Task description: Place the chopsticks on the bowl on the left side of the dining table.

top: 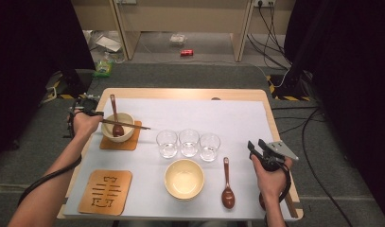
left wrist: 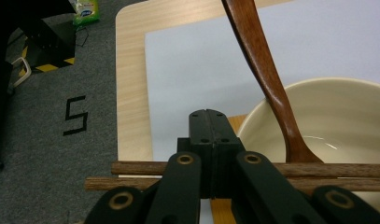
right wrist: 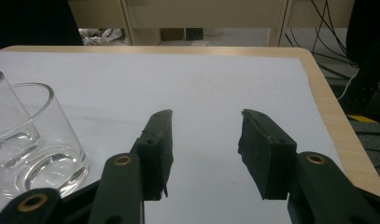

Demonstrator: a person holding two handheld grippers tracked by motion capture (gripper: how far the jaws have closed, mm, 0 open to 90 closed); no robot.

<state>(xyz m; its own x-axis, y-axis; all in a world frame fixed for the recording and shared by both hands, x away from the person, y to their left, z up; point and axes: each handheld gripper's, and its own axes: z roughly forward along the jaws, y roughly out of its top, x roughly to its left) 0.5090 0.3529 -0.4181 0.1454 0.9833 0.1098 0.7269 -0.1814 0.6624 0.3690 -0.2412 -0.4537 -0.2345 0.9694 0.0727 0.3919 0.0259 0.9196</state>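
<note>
Left gripper (left wrist: 207,122) w/ jaws fully closed, pinching a pair of chopsticks (top: 126,125) near their left end. Sticks lie level, long axis left-to-right across the rim of the far-left bowl (top: 118,126), just in front of the spoon (top: 115,118) standing in it. Right gripper (right wrist: 205,140) gapes empty, well apart from the bowl; left hand is nearer.

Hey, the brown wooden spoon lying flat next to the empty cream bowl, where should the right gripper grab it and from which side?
Grip the brown wooden spoon at mid-handle, coming straight down from above. It lies flat on the white paper sheet, handle pointing away from the person, so the open right gripper should probably set its jaws across the narrow handle. The wide scoop looks harder to pinch, and the cream bowl crowds one side.
</note>
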